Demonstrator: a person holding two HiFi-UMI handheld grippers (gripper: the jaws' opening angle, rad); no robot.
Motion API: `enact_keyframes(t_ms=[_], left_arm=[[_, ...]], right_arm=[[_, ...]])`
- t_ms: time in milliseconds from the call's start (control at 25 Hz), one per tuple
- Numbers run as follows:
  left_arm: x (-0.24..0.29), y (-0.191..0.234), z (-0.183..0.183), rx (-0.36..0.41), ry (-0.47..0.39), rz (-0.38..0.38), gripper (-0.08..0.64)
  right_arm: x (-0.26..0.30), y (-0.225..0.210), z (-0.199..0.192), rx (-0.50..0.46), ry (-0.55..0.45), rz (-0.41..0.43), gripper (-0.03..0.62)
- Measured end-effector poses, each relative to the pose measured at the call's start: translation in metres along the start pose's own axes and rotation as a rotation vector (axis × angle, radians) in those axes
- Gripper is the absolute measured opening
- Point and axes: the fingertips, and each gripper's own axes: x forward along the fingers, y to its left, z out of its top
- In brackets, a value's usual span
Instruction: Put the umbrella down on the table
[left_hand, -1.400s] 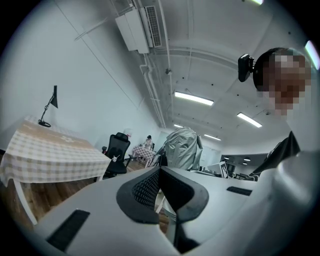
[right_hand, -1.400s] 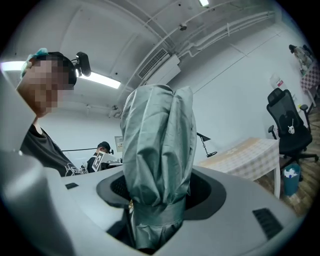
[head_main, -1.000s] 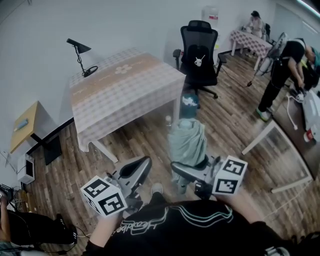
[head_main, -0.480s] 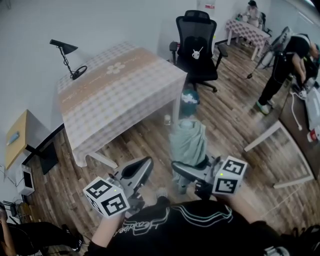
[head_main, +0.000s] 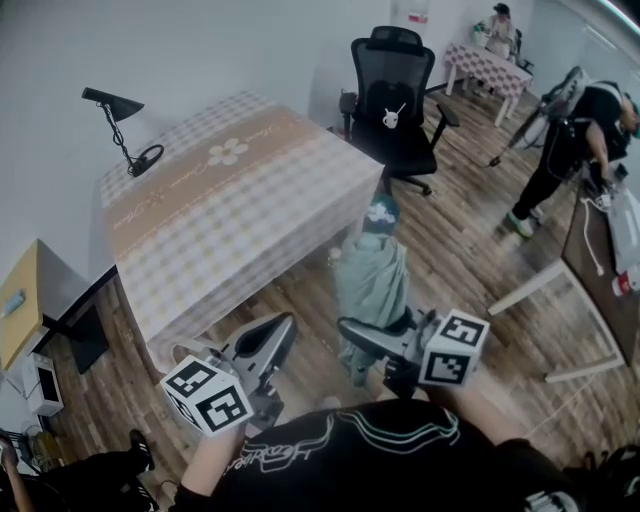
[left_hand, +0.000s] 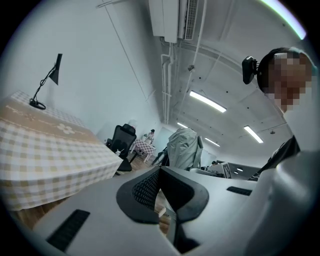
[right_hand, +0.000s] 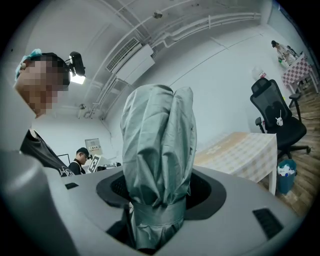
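Note:
A folded grey-green umbrella stands upright in my right gripper, whose jaws are shut on its lower part. In the right gripper view the umbrella fills the middle, clamped between the dark pads of the right gripper. My left gripper hangs to the left of it, apart from the umbrella, jaws together and empty. In the left gripper view, the left gripper has its pads meeting, and the umbrella shows beyond them. The checked table lies ahead and to the left.
A black desk lamp stands on the table's far left corner. A black office chair is behind the table, and a small bin sits by the table's right corner. A person bends over at the right, near a white frame.
Both grippers and the umbrella have moved toward the table, which now looks larger and nearer. The right grip on the umbrella is unchanged, and the left gripper stays empty.

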Motion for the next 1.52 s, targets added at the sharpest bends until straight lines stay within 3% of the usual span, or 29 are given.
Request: enact_keyframes(t_ms=[600, 960, 1240, 1520], left_arm=[[0.016, 0.047, 0.013, -0.010, -0.024, 0.021, -0.003], [0.033, 0.072, 0.025, -0.019, -0.043, 0.124, -0.003], [0.120, 0.045, 0.017, -0.064, -0.055, 0.220, -0.003], [0.113, 0.075, 0.031, -0.071, -0.057, 0.237, -0.003]], right_arm=[[0.033, -0.030, 0.012, -0.016, 0.017, 0.016, 0.272], [0.053, -0.066, 0.026, -0.007, 0.047, 0.094, 0.271], [0.007, -0.131, 0.059, 0.028, 0.111, 0.182, 0.270], [0.044, -0.137, 0.064, 0.012, 0.130, 0.195, 0.271]])
